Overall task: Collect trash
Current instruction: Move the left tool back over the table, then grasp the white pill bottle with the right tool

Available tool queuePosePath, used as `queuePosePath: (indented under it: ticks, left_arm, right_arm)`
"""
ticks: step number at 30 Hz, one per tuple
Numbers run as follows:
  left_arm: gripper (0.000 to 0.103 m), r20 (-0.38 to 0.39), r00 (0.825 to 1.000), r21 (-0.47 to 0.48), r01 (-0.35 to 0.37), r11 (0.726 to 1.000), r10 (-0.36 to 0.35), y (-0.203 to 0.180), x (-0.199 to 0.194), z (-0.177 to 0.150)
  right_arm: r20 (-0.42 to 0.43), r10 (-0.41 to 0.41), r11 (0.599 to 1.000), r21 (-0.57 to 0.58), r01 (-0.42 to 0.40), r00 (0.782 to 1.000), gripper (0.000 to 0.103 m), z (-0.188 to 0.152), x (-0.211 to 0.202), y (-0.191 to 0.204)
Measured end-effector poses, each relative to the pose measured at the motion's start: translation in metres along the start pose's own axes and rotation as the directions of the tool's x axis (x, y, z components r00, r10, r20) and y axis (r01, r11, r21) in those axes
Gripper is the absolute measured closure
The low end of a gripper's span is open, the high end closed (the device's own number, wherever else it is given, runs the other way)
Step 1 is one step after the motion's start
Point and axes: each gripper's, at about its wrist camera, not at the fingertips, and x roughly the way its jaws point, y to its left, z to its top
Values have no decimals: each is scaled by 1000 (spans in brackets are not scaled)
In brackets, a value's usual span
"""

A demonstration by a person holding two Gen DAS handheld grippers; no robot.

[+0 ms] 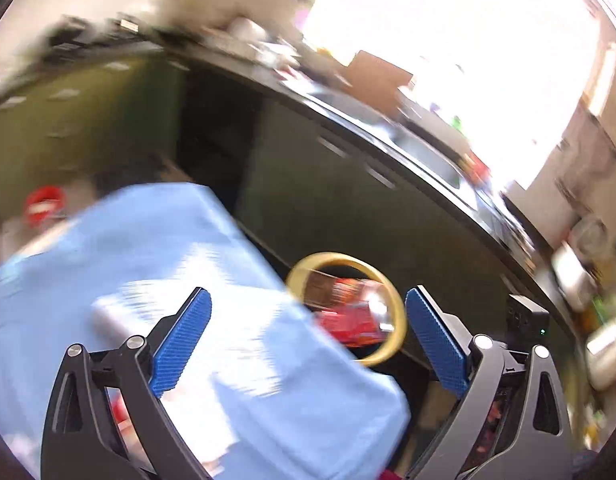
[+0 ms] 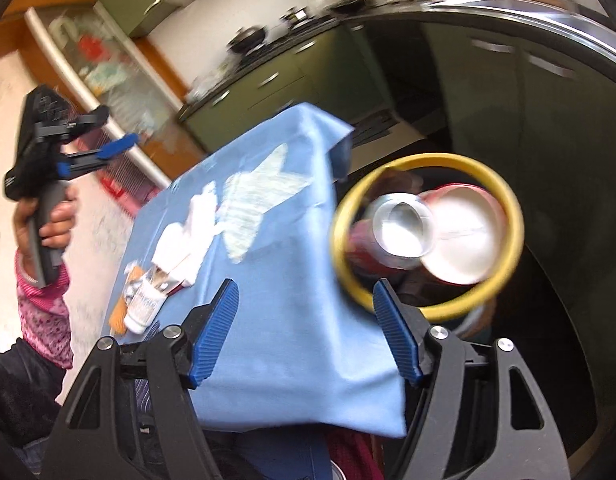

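Observation:
A bin with a yellow rim (image 2: 427, 232) stands beside a table under a light blue cloth (image 2: 268, 264). A crushed silver can (image 2: 403, 224), a red-and-white paper cup (image 2: 463, 236) and red wrappers lie in it. The bin's rim shows in the left wrist view (image 1: 389, 354) with a red wrapper (image 1: 347, 316) inside. Crumpled white tissue (image 2: 188, 228) and a small white bottle (image 2: 146, 306) lie on the cloth. My right gripper (image 2: 308, 332) is open and empty over the cloth's near edge. My left gripper (image 1: 308, 344) is open and empty; it also shows raised at the left of the right wrist view (image 2: 108, 152).
Green kitchen cabinets (image 1: 308, 184) under a dark counter (image 1: 427, 168) run behind the table. A glass display cabinet (image 2: 108, 80) stands at the left. A red-lidded jar (image 1: 44, 204) sits beyond the cloth. Both views are blurred.

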Motion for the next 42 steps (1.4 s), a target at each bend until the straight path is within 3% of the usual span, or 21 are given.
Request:
queuePosePath:
  ticks: [2,6,9,11,14,17,21,25,30,40,42]
  left_arm:
    - [5,101,987,-42,-123,992,126,27,-46,-22]
    - [5,207,946,-181,-215,960,251,79,-105,-71]
    - [5,229,918,-273,-258,927,323,110,-129,-106]
    - [5,228,903,-299,-291,908,365,121,-135,-126]
    - [5,233,879,-312,-337,888,415,132,-144,-150]
    - [5,248,858,-310,-370,876,450,139,-155,-163]
    - [5,263,856,-323,-357,876,446,151,-164,-174]
    - [5,266,862,-326,-340,882,431,159,-167,-182]
    - [5,261,869,-328,-330,885,421,156,-163,-183]
    - [5,244,878,-312,-332,890,413,151,-155,-180]
    - [5,243,879,-312,-329,891,410,150,-154,-179]
  right_arm:
    - [-36,27,998,-52,-29,999,37,6,19,24]
    - [-93,74,986,-143,-87,993,37,16,53,79]
    - [-132,114,958,-246,-144,985,38,15,82,133]
    - [-160,124,944,-286,-166,979,44,13,97,158]
    - [-237,154,906,-353,-232,959,44,-2,126,203]
    - [-273,133,861,-444,-248,953,42,-21,143,235]
    - [-266,98,771,-589,-242,959,30,-46,150,265]
    - [-213,22,648,-741,-176,977,22,-55,154,278]
    - [-295,-14,542,-805,-241,955,21,-61,178,284]
    - [-412,-61,508,-797,-327,909,21,-62,205,287]
    - [-411,-68,497,-804,-326,909,21,-65,206,289]
